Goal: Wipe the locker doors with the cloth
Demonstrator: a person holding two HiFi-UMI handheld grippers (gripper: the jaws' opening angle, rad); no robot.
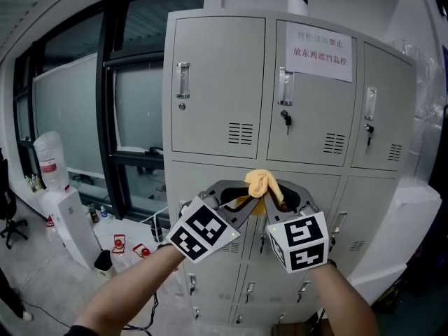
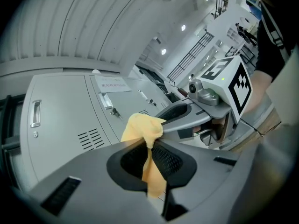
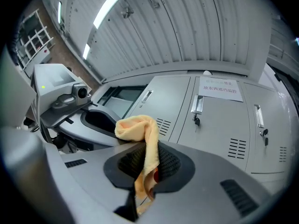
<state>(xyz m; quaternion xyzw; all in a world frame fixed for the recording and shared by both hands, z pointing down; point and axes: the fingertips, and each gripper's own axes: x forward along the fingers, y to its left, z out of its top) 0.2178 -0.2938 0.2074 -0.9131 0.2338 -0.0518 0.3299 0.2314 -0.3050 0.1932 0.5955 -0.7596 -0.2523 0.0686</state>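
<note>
While pinching the cloth (image 1: 260,183) from both sides, hovers at the centre of the head view, in front of the middle row of locker doors (image 1: 210,180). Clamps a yellow fold with the left hand-held gripper (image 2: 150,146), pressed together on it, and nips the same cloth with the right hand-held gripper (image 3: 147,160), leaving a bunched knot above and loose tails below. Cannot tell whether touching a door; looks held just off the metal. Judged as the readying step: sorting the grip, with no wiping stroke visibly under way. Next probably calls for letting go on one side, or spreading the wad between the two, then pressing it flat on a door face and sweeping across. Worth steering round the handles (image 1: 183,80), keys (image 1: 286,120) and vents (image 1: 240,133) higher in the frame, and sparing the notice (image 1: 318,51) at upper right.
</note>
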